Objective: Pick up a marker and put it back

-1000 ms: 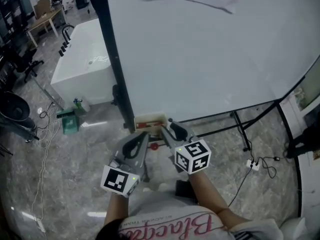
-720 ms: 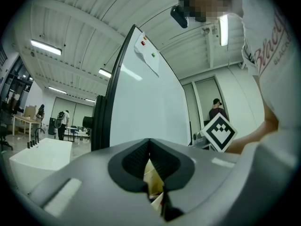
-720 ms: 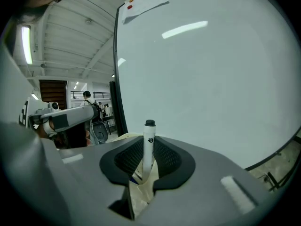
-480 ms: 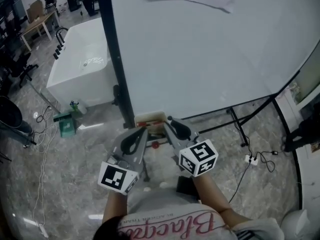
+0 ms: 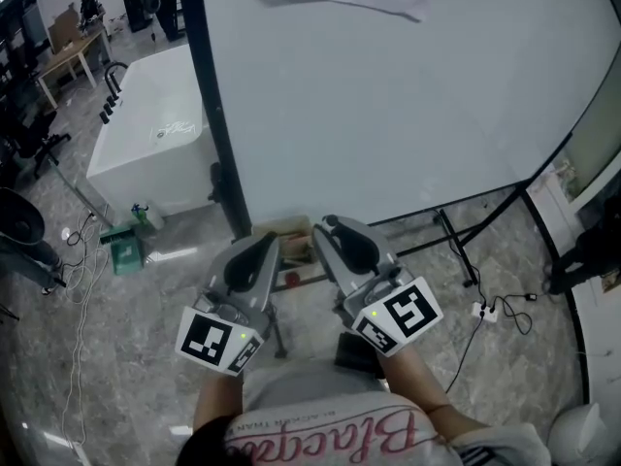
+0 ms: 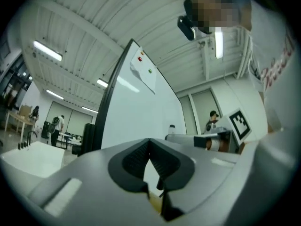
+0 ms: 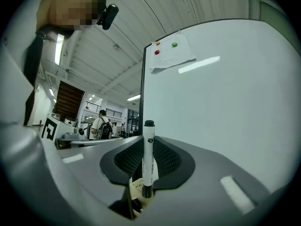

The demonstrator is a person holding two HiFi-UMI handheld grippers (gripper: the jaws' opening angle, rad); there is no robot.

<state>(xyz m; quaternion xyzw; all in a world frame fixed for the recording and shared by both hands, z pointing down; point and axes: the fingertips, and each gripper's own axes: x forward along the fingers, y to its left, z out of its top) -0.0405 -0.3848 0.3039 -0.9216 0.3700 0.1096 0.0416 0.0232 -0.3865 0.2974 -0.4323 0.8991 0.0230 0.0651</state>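
My right gripper [image 7: 149,142] is shut on a white marker [image 7: 148,160] with a black cap; the marker stands upright between the pads and its cap pokes above the jaw tips. In the head view the right gripper [image 5: 332,227] reaches over the small marker tray [image 5: 289,231] at the foot of the whiteboard [image 5: 388,95]; the marker itself is hidden there. My left gripper [image 5: 266,243] hangs beside it on the left. Its jaws [image 6: 150,143] meet at the tips with nothing between them.
The whiteboard's black frame post [image 5: 212,115] and stand legs [image 5: 456,252] run down to the stone floor. A white block-shaped table [image 5: 146,144] stands at the left, with a green object [image 5: 126,252] near it. A power strip with cables [image 5: 482,311] lies at the right.
Both grippers have lifted toward the camera and now cover more of the marker tray. The right gripper has shifted slightly to the right.
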